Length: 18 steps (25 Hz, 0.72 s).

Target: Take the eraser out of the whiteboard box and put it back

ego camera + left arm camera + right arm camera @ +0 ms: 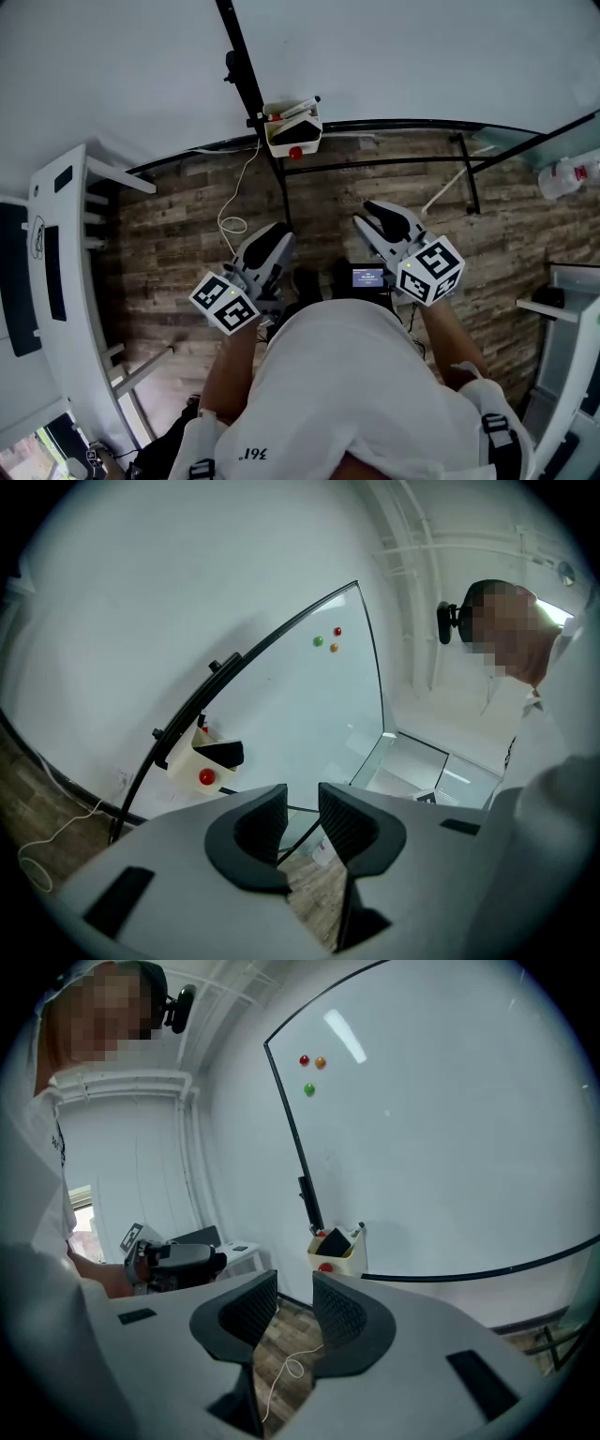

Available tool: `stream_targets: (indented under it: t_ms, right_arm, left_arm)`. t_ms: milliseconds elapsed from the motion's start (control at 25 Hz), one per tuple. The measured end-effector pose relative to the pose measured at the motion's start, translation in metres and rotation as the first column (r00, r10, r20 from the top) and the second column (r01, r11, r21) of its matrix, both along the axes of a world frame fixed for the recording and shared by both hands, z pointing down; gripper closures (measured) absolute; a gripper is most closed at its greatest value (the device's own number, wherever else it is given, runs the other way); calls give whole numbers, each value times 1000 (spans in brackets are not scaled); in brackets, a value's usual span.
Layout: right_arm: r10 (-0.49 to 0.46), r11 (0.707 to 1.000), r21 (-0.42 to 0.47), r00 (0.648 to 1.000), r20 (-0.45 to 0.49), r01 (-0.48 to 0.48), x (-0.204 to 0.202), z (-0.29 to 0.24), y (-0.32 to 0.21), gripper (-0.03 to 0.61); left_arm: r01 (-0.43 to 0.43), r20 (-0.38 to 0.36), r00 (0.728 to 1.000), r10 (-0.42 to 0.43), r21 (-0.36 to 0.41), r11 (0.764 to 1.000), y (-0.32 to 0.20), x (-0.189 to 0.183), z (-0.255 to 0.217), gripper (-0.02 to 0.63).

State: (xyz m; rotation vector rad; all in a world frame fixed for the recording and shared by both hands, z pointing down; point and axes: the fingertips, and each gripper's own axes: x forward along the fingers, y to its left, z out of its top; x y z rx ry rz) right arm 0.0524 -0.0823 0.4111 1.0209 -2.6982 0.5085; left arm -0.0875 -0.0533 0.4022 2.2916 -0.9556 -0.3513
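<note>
On the lower edge of the whiteboard, the cream whiteboard box hung with a red round spot on its front. The black eraser sat inside that box, tilted, with its upper part showing above the rim. You held the left gripper well short of the board, its jaws a narrow gap apart with nothing between them. You held the right gripper beside it, likewise narrowly parted and empty. Neither gripper touched the box. Three magnets, red, orange and green, sat high on the board. A white cable lay looped on the wooden floor below the box.
</note>
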Motion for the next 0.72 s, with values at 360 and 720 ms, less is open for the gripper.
stream_targets:
  t_ms: [360,720]
  right_arm:
    - [-35,999,39,999,-23,35,-2,-11,-38,446]
    - [-68,988,134,992,-110,82,-18,-26,-78,439]
  left_arm:
    - [19,31,999,-19,14,1000,-31,-4,-2,522]
    - [28,74,997,-34,70,997,-72,-10,-14,522]
